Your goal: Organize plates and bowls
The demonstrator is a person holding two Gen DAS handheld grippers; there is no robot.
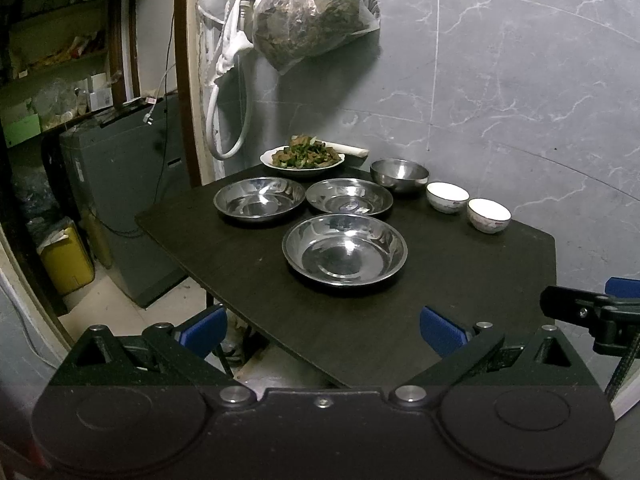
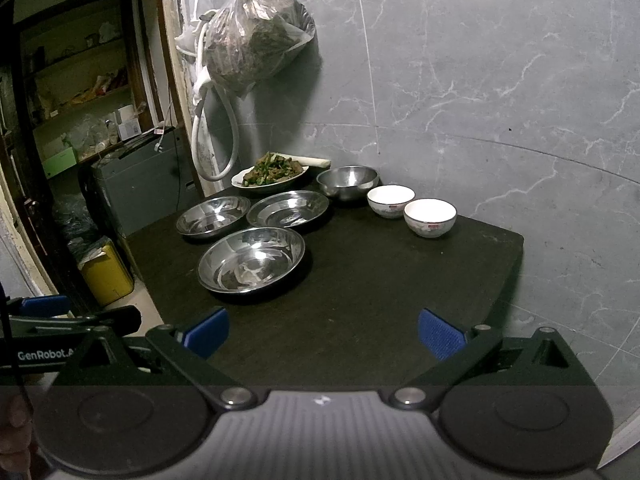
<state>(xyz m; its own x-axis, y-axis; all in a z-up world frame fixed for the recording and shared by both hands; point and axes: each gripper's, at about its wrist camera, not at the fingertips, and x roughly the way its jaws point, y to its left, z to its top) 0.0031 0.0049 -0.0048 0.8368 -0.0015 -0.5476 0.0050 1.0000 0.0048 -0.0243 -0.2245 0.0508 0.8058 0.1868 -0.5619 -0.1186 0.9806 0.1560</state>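
Three shallow steel plates lie on the dark table (image 1: 360,332): the nearest plate (image 1: 345,249) (image 2: 251,258), a far-left plate (image 1: 259,199) (image 2: 213,215) and a far-middle plate (image 1: 349,197) (image 2: 288,208). Behind them a steel bowl (image 1: 399,175) (image 2: 347,181) stands beside two white china bowls (image 1: 447,197) (image 1: 489,214) (image 2: 390,201) (image 2: 429,217). A white plate of cooked food (image 1: 303,158) (image 2: 270,175) sits at the back. My left gripper (image 1: 323,330) and right gripper (image 2: 323,332) hover open over the table's near edge, holding nothing, well short of the dishes.
A bulging plastic bag (image 1: 312,12) and a white hose (image 1: 230,80) hang on the grey marble wall above the table. Left of the table stand a grey appliance (image 1: 120,184) and a yellow bin (image 1: 68,260), with cluttered shelves (image 1: 52,60) behind.
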